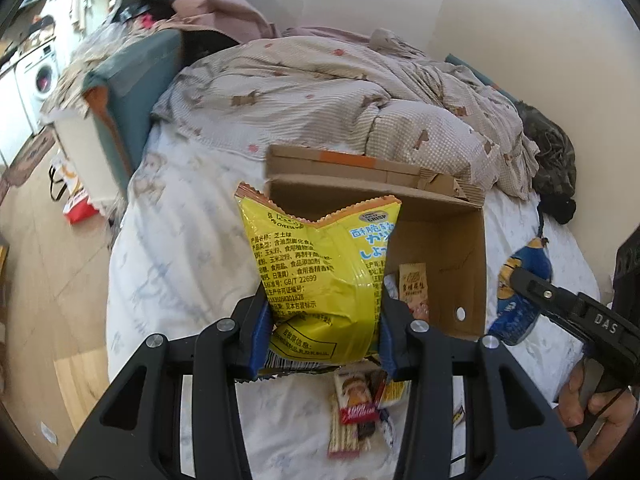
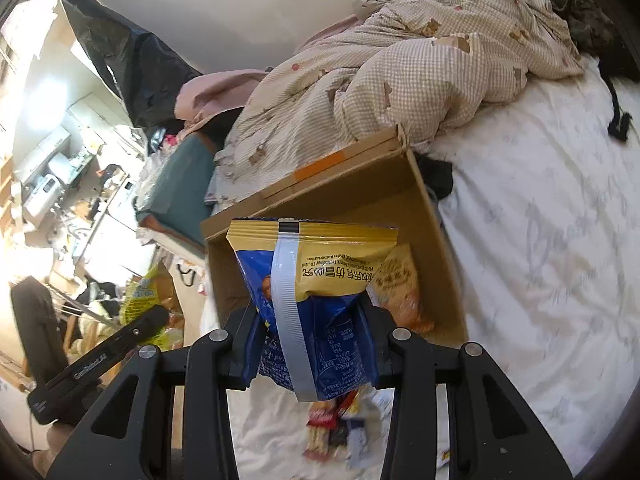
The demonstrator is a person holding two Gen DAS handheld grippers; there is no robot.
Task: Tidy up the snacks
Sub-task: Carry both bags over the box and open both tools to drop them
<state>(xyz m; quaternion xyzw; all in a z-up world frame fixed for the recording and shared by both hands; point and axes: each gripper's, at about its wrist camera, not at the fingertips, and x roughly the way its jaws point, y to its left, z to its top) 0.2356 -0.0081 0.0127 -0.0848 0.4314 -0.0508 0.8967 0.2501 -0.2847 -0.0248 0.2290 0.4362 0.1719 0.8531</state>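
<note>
Above the open brown cardboard box [image 1: 440, 240], your left gripper [image 1: 322, 332] clamps the crinkled yellow foil snack bag [image 1: 320, 272] and your right gripper [image 2: 312, 344] clamps the blue-and-gold foil snack bag [image 2: 320, 304], both at frame centre, likely poised for dropping in.

I count one cardboard box [image 1: 440, 216] on the bed [image 1: 180, 208], one yellow snack bag [image 1: 320, 276], one blue snack bag [image 2: 320, 320], one small packet [image 1: 414, 282] inside the box, and two hand-held grippers: left [image 1: 320, 340], right [image 2: 312, 344]
</note>
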